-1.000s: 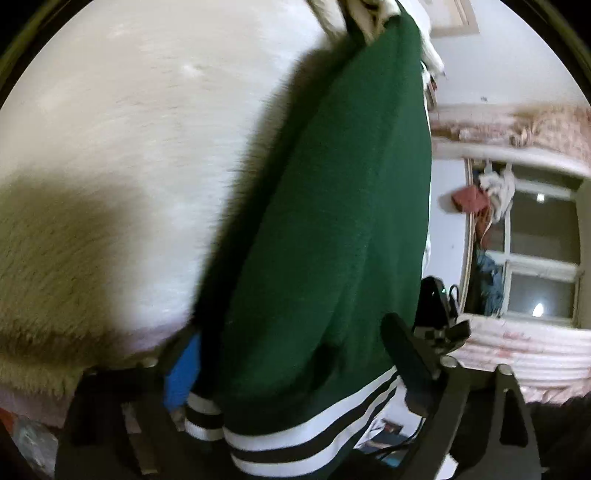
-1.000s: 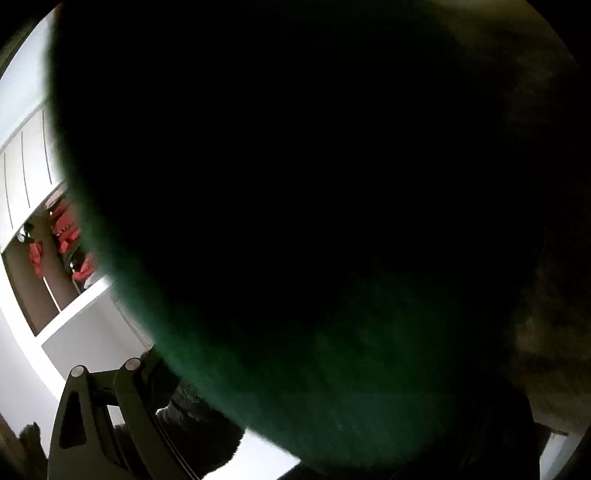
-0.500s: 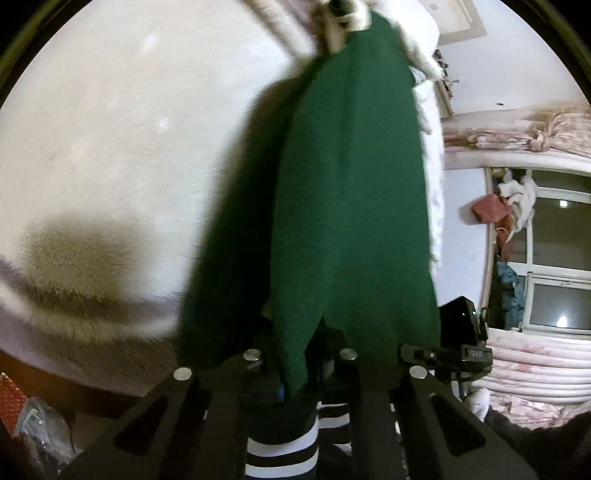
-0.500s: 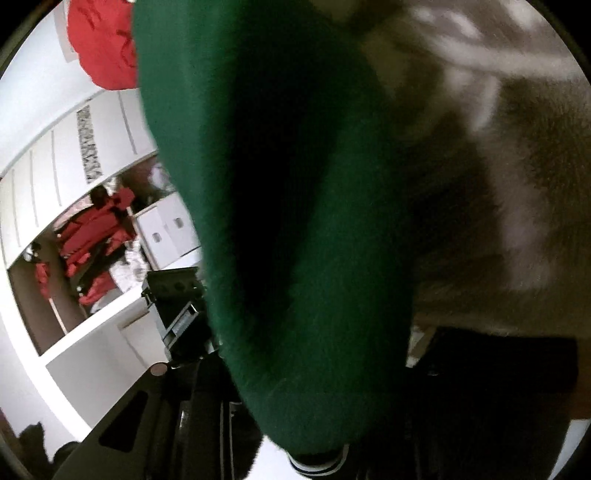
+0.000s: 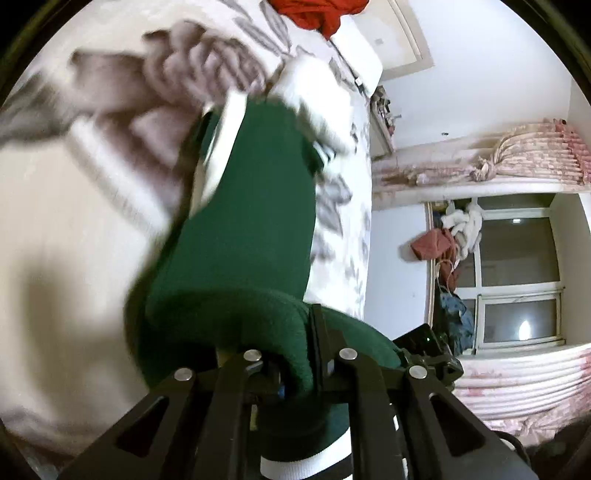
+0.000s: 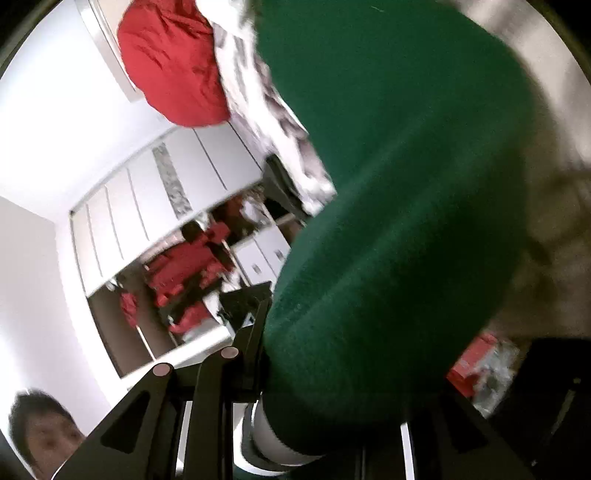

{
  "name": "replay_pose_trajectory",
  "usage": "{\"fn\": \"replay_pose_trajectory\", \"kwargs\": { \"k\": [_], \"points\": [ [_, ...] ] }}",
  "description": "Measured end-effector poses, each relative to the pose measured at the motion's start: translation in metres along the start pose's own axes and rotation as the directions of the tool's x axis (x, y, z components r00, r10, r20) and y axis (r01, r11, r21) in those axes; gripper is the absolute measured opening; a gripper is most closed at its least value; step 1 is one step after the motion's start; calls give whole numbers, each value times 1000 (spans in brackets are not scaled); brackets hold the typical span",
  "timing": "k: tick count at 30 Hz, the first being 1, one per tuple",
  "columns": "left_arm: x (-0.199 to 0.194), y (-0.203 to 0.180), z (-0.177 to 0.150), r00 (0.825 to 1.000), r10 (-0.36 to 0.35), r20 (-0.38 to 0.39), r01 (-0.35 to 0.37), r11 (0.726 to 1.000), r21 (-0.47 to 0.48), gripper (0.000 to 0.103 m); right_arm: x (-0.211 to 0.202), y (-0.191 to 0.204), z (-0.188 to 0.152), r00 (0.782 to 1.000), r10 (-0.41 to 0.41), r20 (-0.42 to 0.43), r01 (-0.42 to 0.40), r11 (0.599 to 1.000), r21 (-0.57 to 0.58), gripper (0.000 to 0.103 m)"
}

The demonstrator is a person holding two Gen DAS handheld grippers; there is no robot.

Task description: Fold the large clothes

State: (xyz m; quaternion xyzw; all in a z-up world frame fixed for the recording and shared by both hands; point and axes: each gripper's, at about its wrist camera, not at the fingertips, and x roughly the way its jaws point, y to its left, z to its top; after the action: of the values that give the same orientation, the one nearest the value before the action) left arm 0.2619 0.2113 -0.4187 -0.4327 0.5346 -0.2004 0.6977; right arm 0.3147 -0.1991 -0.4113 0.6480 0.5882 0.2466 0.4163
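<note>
1. The left gripper (image 5: pixel 312 373) has its fingers clamped on a thick fold of the green garment (image 5: pixel 251 236); the cloth bulges over the finger bases and a white stripe of its hem (image 5: pixel 291 469) hangs below them at the near edge of the view.
2. From that grip the garment runs away from the camera as a long band, its far end meeting white fabric (image 5: pixel 314 92) near the top of the view.
3. Under and left of the band lies the bed cover (image 5: pixel 74 240), pale with a blurred grey leaf pattern; its right edge drops off just right of the garment.
4. Right of the bed edge the room opens toward a window (image 5: pixel 517 280) with a pink drape (image 5: pixel 517 158) above it and clothes hung beside the frame.
5. A red garment (image 5: pixel 321 14) sits at the far top of the bed.
6. The right gripper (image 6: pixel 332 369) also holds the green garment (image 6: pixel 388 184), which fills most of that view; its fingers appear closed on the cloth, though the right finger is hidden behind the fabric, so the pinch point itself cannot be seen.
7. A white-and-dark hem band (image 6: pixel 273 446) hangs near the finger bases.
8. Left of the cloth, open space reaches a white wardrobe (image 6: pixel 155 206) with red clothes (image 6: pixel 184 273) inside.
9. A person's head shows at the bottom left edge.
</note>
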Motion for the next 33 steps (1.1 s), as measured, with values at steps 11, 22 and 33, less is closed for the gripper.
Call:
{"fn": "replay_pose_trajectory", "kwargs": {
  "k": [11, 22, 33],
  "points": [
    [56, -20, 148, 956, 293, 1, -288, 939, 189, 21, 78, 77, 193, 990, 16, 140, -29, 996, 89, 25],
    [48, -39, 221, 936, 192, 295, -277, 919, 280, 89, 96, 41, 283, 940, 100, 328, -215, 917, 337, 42],
    [4, -12, 195, 858, 356, 371, -443, 878, 181, 89, 67, 112, 305, 949, 94, 302, -136, 984, 119, 84]
  ]
}}
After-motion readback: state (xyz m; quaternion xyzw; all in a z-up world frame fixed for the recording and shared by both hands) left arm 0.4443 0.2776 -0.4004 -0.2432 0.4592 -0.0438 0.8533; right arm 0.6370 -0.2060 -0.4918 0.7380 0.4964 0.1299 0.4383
